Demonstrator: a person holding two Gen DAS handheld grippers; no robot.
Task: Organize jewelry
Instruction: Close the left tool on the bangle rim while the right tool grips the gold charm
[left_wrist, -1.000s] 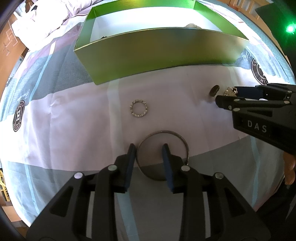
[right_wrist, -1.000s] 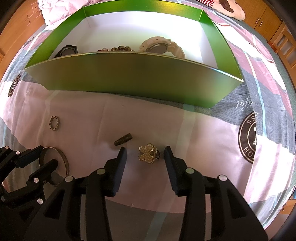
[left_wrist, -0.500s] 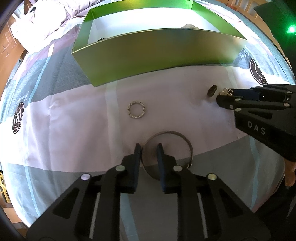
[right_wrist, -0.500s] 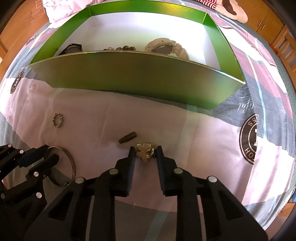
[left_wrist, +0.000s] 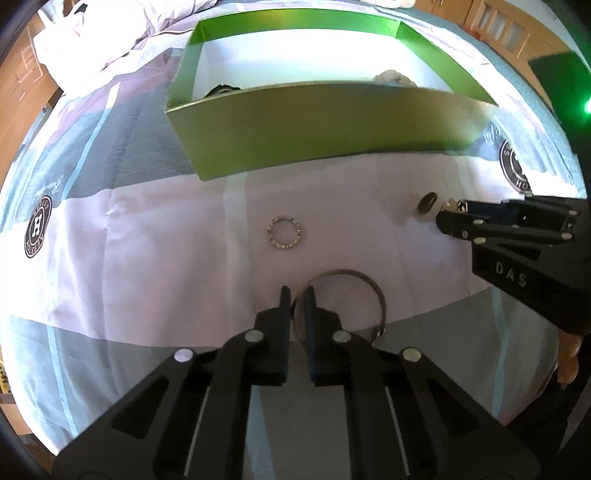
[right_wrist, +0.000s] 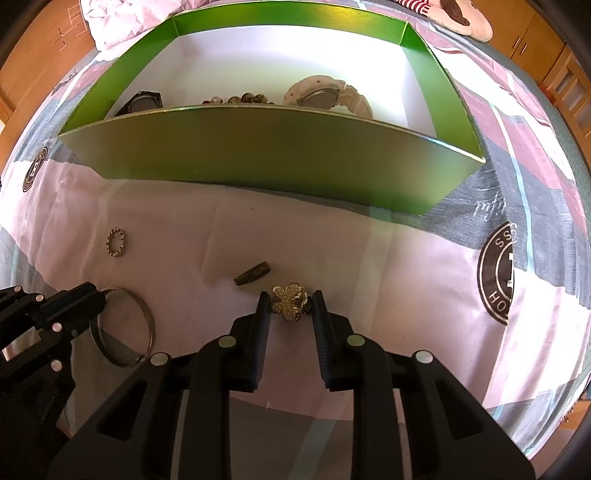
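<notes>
My left gripper (left_wrist: 298, 295) just closed, pinching near-left rim of bangle (left_wrist: 364, 280) on bedspread (left_wrist: 147, 258); right gripper (right_wrist: 290, 301) clamped on flower brooch (right_wrist: 290, 306). I'd lift both straight up, slowly, then carry over near wall of green box (right_wrist: 258, 155)

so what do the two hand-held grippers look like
Both are matte black plastic. The left hand-held gripper has two flat fingers on angular linkage arms with round silver pivot pins. The right hand-held gripper matches it, with ribbed pads, and its side carries raised letters DAS.
</notes>
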